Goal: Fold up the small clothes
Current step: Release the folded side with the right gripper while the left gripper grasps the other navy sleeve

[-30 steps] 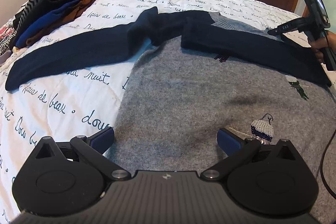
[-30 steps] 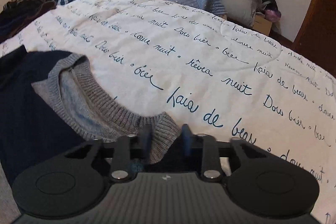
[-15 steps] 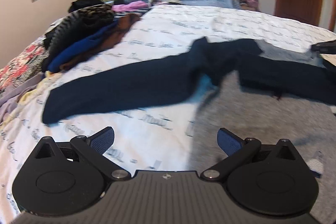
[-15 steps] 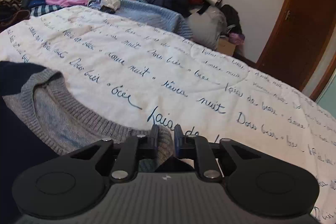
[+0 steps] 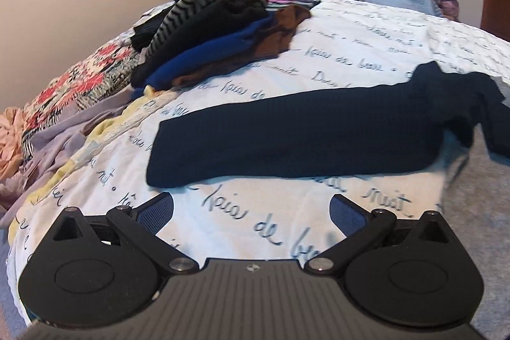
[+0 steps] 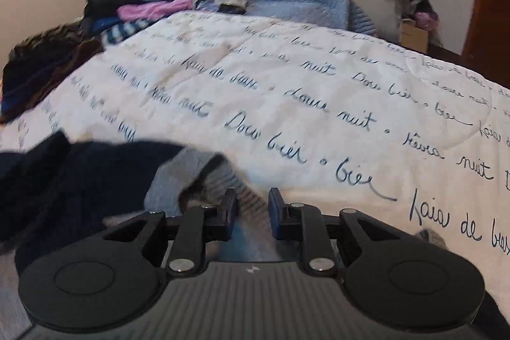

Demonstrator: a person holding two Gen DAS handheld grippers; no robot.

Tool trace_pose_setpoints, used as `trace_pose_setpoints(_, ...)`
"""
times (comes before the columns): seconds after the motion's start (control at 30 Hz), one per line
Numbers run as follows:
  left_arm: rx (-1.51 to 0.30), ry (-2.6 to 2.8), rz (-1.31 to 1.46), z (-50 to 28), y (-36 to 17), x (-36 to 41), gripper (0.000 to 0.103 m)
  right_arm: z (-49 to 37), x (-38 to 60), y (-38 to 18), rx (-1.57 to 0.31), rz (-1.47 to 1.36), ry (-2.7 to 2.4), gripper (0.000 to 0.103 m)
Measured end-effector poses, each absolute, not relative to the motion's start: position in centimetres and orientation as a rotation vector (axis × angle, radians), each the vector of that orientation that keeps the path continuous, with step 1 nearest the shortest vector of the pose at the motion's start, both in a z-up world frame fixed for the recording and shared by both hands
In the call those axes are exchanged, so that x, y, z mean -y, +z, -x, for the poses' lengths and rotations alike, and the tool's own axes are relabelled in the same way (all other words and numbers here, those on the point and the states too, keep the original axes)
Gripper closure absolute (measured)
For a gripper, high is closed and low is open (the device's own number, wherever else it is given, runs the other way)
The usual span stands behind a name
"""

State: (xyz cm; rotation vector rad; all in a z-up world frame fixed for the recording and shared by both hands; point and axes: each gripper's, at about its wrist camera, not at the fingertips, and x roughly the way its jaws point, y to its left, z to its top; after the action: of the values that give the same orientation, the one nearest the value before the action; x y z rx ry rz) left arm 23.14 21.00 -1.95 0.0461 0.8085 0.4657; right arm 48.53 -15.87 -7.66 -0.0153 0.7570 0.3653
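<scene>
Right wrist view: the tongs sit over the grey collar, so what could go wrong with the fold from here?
1. The right tongs are slightly apart around the grey collar; if not truly pinched, the knit may slip out on any pull.
2. The navy sleeve lies stretched across the quilt; the open left tongs may catch quilt fabric along with it.

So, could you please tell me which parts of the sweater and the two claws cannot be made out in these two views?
- Left wrist view: the sweater's grey body runs off the right edge; its far sleeve, hem and collar are unseen.
- Right wrist view: the grey collar is motion-blurred, and the right claw hides whether its pads touch cloth.
- Neither view shows the other claw; the left claw is open over the quilt.
</scene>
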Motion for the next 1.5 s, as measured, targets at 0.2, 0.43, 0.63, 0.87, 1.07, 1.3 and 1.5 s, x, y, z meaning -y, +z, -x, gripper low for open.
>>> trace_pose_setpoints(0.2, -0.831, 0.447, 0.09, -22.2, -2.5, -23.6, 0.0, -46.3, 16.3, -5.8, -0.735, -0.068, 0.467, 0.081)
trace_pose_setpoints(0.43, -0.816, 0.396, 0.187, -22.3, -2.9, -23.7, 0.0, -47.7, 14.3, -7.8, -0.771, -0.029, 0.305, 0.081)
trace_pose_setpoints(0.63, -0.769, 0.359, 0.456, -22.7, -3.3, -27.7, 0.0, -43.1, 14.3, -5.0, -0.673, -0.124, 0.374, 0.078)
trace_pose_setpoints(0.87, -0.691, 0.273, 0.774, -22.8, -4.8, -31.4, 0.0, -35.5, 12.4, -3.3, -0.575, -0.077, 0.468, 0.041)
trace_pose_setpoints(1.07, -0.545, 0.229, 1.02, -22.9, -6.3, -33.7, 0.0, -31.0, 10.9, -3.2, -0.553, -0.023, 0.517, 0.038)
trace_pose_setpoints(1.3, -0.35, 0.317, 1.205, -23.1, -7.0, -35.8, 0.002, -27.8, 10.8, -3.4, -0.559, -0.014, 0.523, 0.034)
trace_pose_setpoints(1.5, -0.406, 0.385, 1.177, -24.6, -7.0, -35.7, 0.059, -25.3, 11.3, -2.8, -0.529, 0.092, 0.485, 0.024)
